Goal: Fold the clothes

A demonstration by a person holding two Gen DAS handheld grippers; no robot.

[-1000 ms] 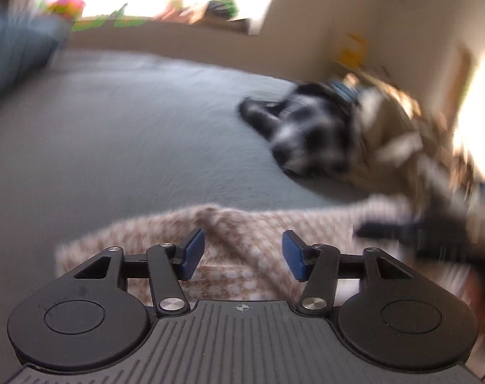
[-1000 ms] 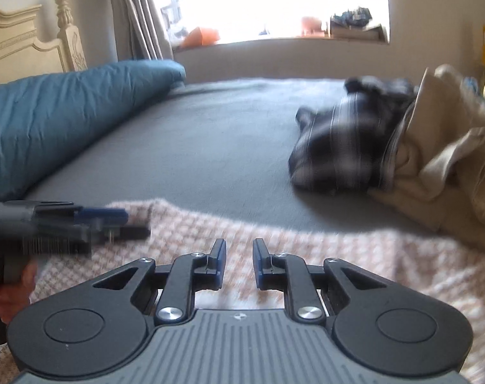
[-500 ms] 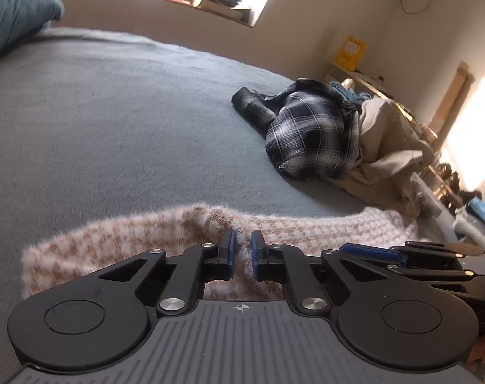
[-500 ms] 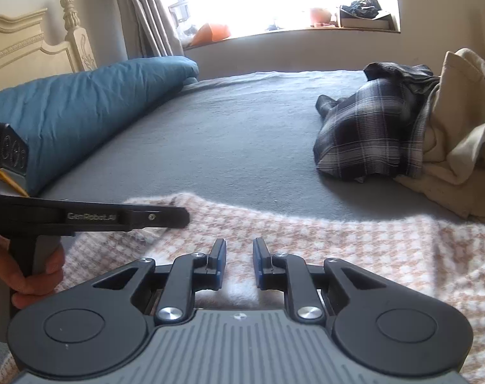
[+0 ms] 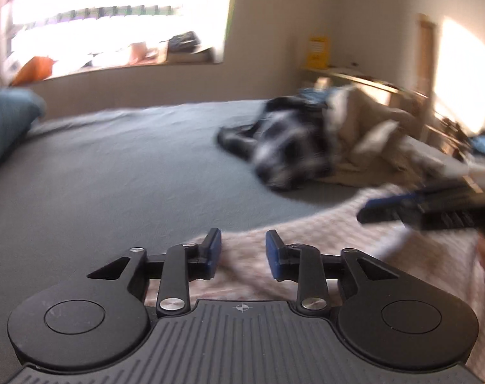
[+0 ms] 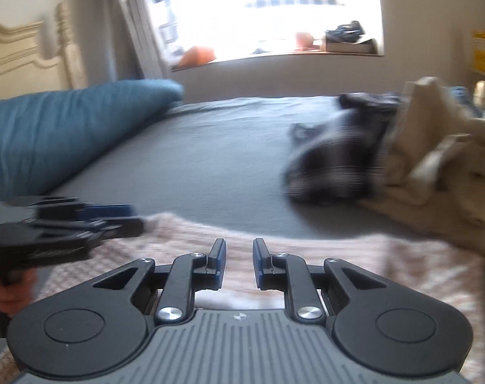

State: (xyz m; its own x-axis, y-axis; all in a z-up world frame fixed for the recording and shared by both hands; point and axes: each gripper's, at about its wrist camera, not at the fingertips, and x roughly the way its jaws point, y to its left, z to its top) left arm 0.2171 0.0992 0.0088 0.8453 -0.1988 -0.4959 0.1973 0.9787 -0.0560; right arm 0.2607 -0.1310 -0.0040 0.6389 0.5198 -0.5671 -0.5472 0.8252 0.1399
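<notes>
A pink-and-white checked knit garment lies spread on the near part of the grey bed. My left gripper hangs over the garment's far edge with its jaws opening; knit lies under the gap and the pads do not press it. The right wrist view shows this gripper at the left, held by a hand. My right gripper keeps a narrow gap filled by the knit and is shut on it. It also appears blurred at the right of the left wrist view.
A crumpled black-and-white plaid shirt and a beige garment are heaped at the bed's right. A blue pillow lies along the left, below a cream headboard. Bare grey sheet stretches between them.
The left jaws were wide a second ago, pinched shut on a ridge of the knit half a second ago, and now stand apart. The left view has rolled. The right jaws' gap is unchanged.
</notes>
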